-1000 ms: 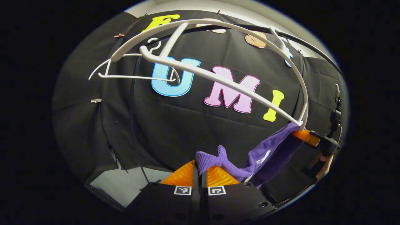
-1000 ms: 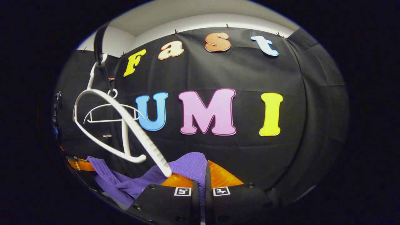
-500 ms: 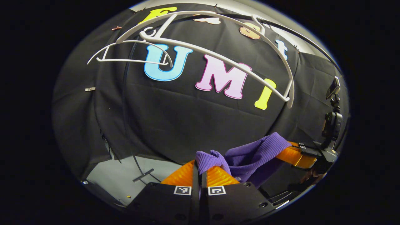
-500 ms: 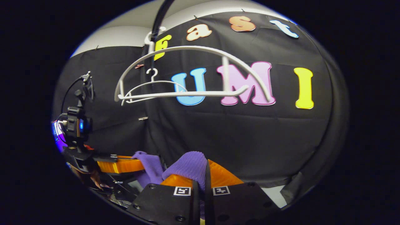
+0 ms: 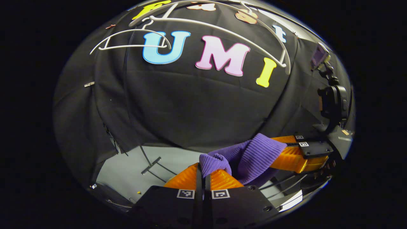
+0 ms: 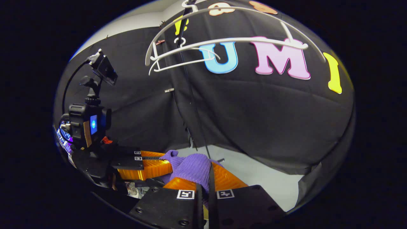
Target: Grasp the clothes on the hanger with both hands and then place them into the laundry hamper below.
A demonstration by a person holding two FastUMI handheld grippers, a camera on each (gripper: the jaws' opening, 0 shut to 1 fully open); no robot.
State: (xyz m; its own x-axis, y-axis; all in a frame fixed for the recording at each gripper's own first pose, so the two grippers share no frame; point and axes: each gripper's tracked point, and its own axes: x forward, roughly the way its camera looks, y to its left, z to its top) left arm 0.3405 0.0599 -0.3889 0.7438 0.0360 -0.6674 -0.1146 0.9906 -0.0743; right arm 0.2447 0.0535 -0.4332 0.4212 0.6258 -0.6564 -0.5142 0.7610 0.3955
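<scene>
A purple knit garment [image 5: 254,154] hangs bunched between my two grippers, well below the bare white hanger [image 5: 222,30]. In the left gripper view my left gripper [image 5: 203,167] is shut on one fold of it, and the right gripper [image 5: 291,152] pinches the other end at the right. In the right gripper view my right gripper [image 6: 208,168] is shut on the purple garment [image 6: 190,165]. There the left gripper [image 6: 149,163] holds the cloth just to the left, and the white hanger [image 6: 241,40] swings empty near the top.
A second white hanger [image 5: 127,47] hangs farther back on the black rack pole [image 6: 190,111]. Grey floor [image 5: 124,171] lies below the black cloth wall. A camera mount [image 6: 89,122] rises above the left gripper.
Both grippers have moved down and closer together with the purple garment, which has come off the hanger. The bare hanger now sits higher in both views, and more floor shows.
</scene>
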